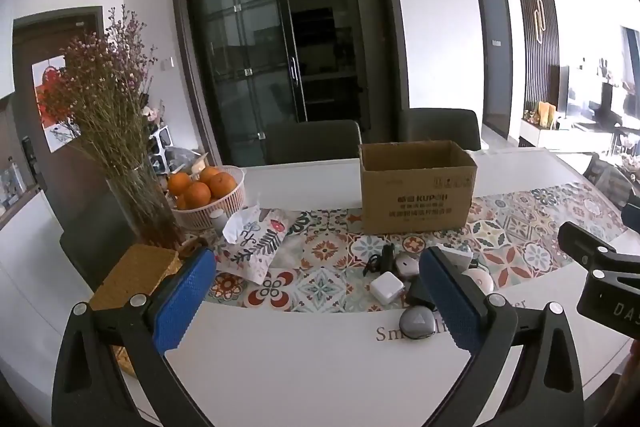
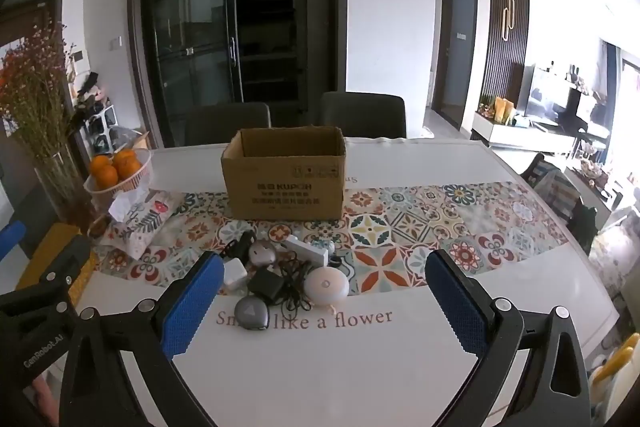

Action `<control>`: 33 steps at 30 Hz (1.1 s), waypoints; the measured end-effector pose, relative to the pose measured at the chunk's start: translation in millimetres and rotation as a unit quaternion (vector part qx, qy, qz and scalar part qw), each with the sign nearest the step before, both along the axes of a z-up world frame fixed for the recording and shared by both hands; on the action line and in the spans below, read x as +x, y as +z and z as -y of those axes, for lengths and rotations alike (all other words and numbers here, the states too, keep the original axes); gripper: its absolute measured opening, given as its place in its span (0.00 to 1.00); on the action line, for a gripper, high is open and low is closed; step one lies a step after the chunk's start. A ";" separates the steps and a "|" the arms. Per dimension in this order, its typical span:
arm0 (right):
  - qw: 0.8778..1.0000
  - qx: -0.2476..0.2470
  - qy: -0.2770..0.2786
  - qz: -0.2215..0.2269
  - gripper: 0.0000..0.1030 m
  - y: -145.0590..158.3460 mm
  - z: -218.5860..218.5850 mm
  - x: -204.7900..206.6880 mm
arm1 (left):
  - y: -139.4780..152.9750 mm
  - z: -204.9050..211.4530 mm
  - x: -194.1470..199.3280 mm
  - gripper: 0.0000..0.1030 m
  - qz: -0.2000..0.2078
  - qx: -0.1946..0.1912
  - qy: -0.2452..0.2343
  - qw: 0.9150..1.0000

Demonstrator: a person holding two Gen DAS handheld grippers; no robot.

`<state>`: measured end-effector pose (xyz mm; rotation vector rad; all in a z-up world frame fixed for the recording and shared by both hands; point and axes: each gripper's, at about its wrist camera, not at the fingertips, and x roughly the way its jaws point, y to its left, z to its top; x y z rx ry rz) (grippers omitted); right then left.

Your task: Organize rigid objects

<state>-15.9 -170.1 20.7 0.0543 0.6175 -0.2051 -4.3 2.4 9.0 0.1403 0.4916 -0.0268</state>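
Note:
A pile of small devices lies on the table in front of an open cardboard box (image 2: 284, 183): a white square charger (image 2: 234, 274), a black adapter (image 2: 265, 283) with tangled cable, a grey rounded disc (image 2: 251, 312), a round white device (image 2: 327, 286), a grey mouse-like item (image 2: 262, 253) and a white bar (image 2: 306, 249). My right gripper (image 2: 322, 301) is open and empty, above the near table edge, with the pile between and just beyond its fingers. My left gripper (image 1: 318, 291) is open and empty, left of the pile; the box (image 1: 416, 187) and charger (image 1: 387, 287) show there too.
A basket of oranges (image 1: 206, 195), a glass vase of dried flowers (image 1: 140, 203), a patterned tissue pouch (image 1: 256, 243) and a woven yellow box (image 1: 134, 275) stand at the left. Two dark chairs (image 2: 296, 119) stand behind the table. A patterned runner (image 2: 440, 223) crosses the white table.

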 end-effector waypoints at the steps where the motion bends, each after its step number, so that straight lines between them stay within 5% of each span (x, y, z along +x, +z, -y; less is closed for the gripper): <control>1: 1.000 -0.001 0.000 0.000 0.99 -1.1 0.2 -0.8 | 0.5 -0.1 -0.2 1.00 0.002 0.000 0.000 1.000; 33: 1.000 -0.010 -0.001 0.011 0.99 8.0 -1.1 0.0 | 4.5 3.0 5.4 1.00 0.007 0.004 -0.004 1.000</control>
